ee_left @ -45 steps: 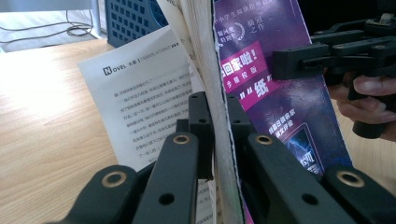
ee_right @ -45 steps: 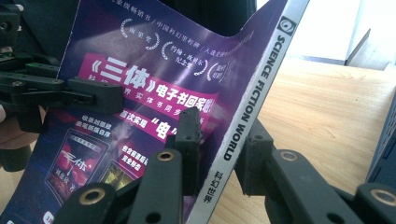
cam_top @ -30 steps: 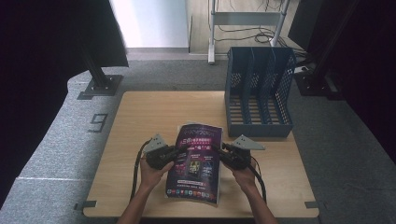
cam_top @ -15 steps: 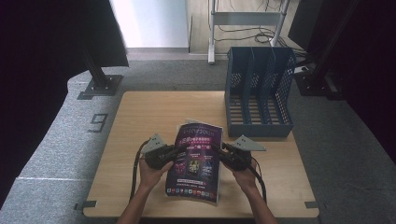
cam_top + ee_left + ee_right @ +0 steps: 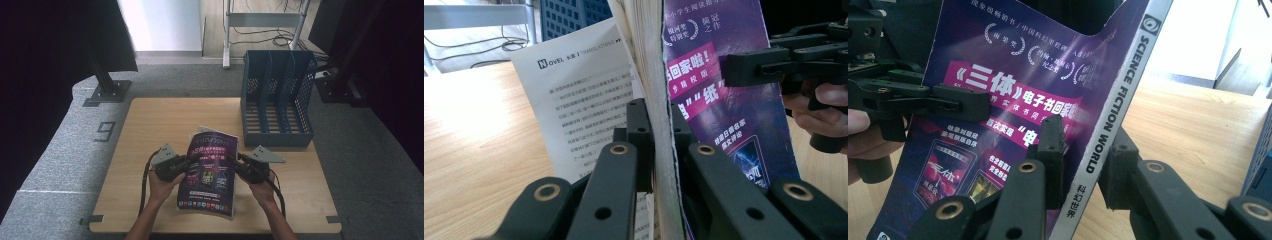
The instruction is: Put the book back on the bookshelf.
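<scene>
A magazine [image 5: 207, 172] with a purple cover is held tilted above the wooden table [image 5: 150, 125], between both hands. My left gripper [image 5: 189, 162] is shut on its open page edge [image 5: 659, 60], with one jaw on each side of the page block. My right gripper [image 5: 234, 162] is shut on the spine side, where the white spine [image 5: 1118, 100] reads SCIENCE FICTION WORLD. A white printed page [image 5: 579, 100] hangs out behind the cover. In the left gripper view the right gripper [image 5: 749, 70] clamps the far edge. In the right gripper view the left gripper [image 5: 963, 105] does the same.
A blue slotted file rack [image 5: 277, 100] stands at the table's back right, close behind the magazine. Bare wood lies to the left and at the back left. Grey carpet surrounds the table, and a black stand base [image 5: 107, 92] sits beyond the left corner.
</scene>
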A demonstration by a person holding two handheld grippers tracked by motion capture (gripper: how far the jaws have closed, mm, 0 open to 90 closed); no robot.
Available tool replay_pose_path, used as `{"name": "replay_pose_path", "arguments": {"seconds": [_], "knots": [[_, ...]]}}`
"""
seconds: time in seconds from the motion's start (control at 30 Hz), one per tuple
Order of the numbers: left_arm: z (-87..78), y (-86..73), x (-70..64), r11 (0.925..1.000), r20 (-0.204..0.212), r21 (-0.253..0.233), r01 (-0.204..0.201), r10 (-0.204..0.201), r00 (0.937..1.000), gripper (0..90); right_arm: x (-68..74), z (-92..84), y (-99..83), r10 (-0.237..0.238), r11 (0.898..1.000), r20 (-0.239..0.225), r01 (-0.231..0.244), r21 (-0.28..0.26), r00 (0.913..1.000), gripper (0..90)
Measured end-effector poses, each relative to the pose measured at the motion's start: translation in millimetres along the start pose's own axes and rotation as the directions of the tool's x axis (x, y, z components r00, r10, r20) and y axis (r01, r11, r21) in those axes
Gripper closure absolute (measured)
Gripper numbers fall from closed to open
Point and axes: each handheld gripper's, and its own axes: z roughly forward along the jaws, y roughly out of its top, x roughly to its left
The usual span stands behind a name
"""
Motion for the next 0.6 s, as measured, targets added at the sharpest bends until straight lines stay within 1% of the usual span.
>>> {"name": "replay_pose_path", "arguments": {"seconds": [0.6], "knots": [[-4.8, 4.5, -2.5, 0.9998, -0.002, -0.019, -0.011, 0.011, 0.9999, 86.4, 3.9, -4.0, 3.7, -0.013, 1.0, -0.003, 0.013, -0.02, 0.9999, 74.3]]}}
